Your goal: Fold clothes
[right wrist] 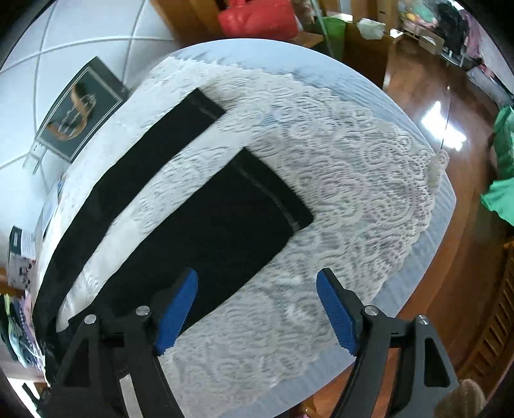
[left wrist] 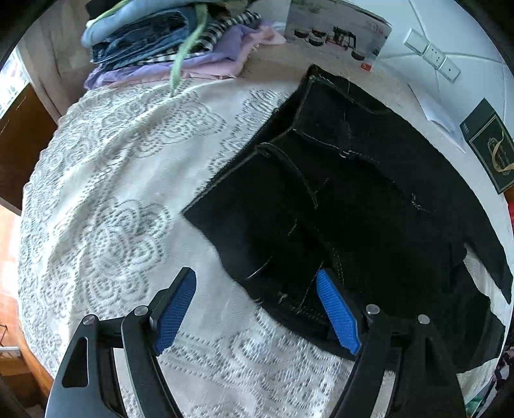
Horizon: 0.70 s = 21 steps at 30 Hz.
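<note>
Black jeans (left wrist: 353, 199) lie spread flat on a round table under a white lace cloth (left wrist: 122, 199). In the left wrist view their waistband end is nearest, and my left gripper (left wrist: 257, 286) hangs open above the waistband's near corner, one blue pad over the lace and the other over the denim. In the right wrist view the two black legs (right wrist: 225, 225) point away, side by side with a strip of lace between them. My right gripper (right wrist: 257, 286) is open above the near leg's edge, with nothing between its pads.
A pile of folded clothes (left wrist: 167, 41) sits at the table's far left edge. A dark green box (left wrist: 491, 151), papers and a printed card (left wrist: 334, 32) lie by the wall. Beyond the table's rim (right wrist: 427, 244) are wooden floor, a red bag (right wrist: 260, 16) and green items.
</note>
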Tool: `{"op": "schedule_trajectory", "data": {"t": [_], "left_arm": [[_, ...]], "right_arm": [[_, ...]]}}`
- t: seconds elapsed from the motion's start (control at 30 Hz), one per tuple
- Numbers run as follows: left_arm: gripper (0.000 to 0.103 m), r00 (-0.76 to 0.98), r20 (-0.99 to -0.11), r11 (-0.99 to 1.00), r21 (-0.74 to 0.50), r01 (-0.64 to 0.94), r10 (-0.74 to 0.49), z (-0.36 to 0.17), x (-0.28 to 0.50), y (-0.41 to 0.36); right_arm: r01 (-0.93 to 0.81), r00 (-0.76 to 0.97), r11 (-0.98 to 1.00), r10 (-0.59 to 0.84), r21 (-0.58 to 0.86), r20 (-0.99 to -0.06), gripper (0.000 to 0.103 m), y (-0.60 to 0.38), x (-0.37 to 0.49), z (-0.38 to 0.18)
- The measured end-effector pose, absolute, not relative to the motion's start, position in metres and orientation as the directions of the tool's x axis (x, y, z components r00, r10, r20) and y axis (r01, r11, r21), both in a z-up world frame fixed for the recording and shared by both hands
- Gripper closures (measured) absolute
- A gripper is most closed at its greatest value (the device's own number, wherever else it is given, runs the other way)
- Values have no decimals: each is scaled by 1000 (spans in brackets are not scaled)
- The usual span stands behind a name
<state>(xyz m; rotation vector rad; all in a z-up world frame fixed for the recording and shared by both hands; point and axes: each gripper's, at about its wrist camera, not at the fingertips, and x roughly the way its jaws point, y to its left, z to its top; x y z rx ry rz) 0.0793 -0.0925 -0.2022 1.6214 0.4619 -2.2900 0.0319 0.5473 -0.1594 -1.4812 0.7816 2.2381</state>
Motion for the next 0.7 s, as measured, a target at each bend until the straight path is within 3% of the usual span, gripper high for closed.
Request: {"op": "schedule_trajectory", "data": {"t": [0.43,0.57,0.67,0.7], "left_arm": [[23,-325,-944,-925,-72,374,-58,-202,76,-92],[24,-297,-953,-928,-54,369,-63,-217,68,-87],[36,-267,-962,-911,-64,408,-52,-215,69,-90],[49,-248,-966,-911,-44,409,-65,-213,69,-90]], "right_arm": [[-577,-339,-786,-18,222,-941,27,546,7,-198],[-575,-318,-798,15,180,-948,37,543,5,-199],[-576,-299,-804,43,144,-953,49,541,5,-199],[-579,-295,-804,48,138,-954,54,540,5,-198]]}}
